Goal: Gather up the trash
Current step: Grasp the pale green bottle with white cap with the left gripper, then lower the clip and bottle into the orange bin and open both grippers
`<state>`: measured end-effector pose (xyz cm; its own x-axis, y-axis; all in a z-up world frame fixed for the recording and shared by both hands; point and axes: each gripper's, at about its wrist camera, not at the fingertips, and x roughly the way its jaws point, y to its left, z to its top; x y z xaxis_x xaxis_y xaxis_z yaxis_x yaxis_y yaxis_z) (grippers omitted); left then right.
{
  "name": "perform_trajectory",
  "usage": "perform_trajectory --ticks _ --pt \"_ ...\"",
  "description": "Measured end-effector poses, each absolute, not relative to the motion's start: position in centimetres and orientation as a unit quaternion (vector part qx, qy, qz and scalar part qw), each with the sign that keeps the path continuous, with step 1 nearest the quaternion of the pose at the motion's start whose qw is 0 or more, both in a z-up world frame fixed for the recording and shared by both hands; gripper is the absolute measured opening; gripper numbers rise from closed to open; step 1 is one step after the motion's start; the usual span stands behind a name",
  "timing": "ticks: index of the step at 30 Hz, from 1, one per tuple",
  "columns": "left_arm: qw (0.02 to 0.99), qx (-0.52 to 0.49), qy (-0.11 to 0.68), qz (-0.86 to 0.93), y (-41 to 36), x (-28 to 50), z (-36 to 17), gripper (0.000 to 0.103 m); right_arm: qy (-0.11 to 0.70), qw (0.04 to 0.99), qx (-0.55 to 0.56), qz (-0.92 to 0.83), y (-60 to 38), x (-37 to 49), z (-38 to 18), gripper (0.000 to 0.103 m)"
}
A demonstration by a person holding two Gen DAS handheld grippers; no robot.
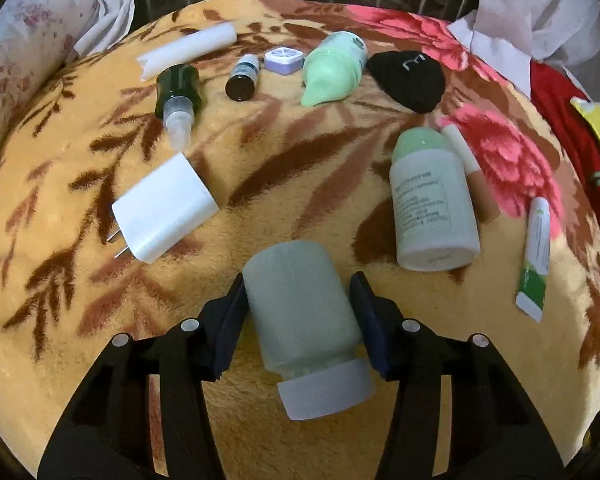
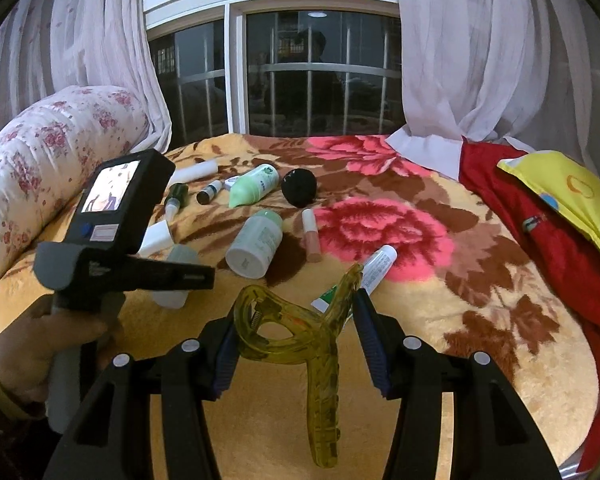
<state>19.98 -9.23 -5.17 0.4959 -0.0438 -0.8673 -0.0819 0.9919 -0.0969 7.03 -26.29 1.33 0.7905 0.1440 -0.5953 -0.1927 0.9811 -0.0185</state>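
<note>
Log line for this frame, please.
left gripper: shut on pale green white-capped jar | right gripper: shut on yellow translucent plastic clip

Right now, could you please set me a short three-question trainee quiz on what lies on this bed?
1. True or false: the white charger stands upright on its prongs.
2. What does the right gripper hold? A) a toothpaste tube B) the yellow clip C) a black cap
3. Fill in: the left gripper grips a pale green jar with a ____ cap.
Key: 1 false, it lies flat on the blanket; 2 B; 3 white.
</note>
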Motion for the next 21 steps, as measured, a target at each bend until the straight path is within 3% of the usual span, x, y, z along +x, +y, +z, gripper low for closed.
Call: perform_trajectory --ticks 9,21 --pt "0.883 -0.034 0.467 -0.015 -7.9 16.2 -2.8 0.047 0.303 0.947 -0.041 0.104 -25.7 5.7 2.2 0.052" --pt "0.895 0.004 0.441 -0.063 -4.4 4.2 0.3 0.042 0.308 0.932 -0.063 0.181 -21.1 -0.6 2.9 0.052"
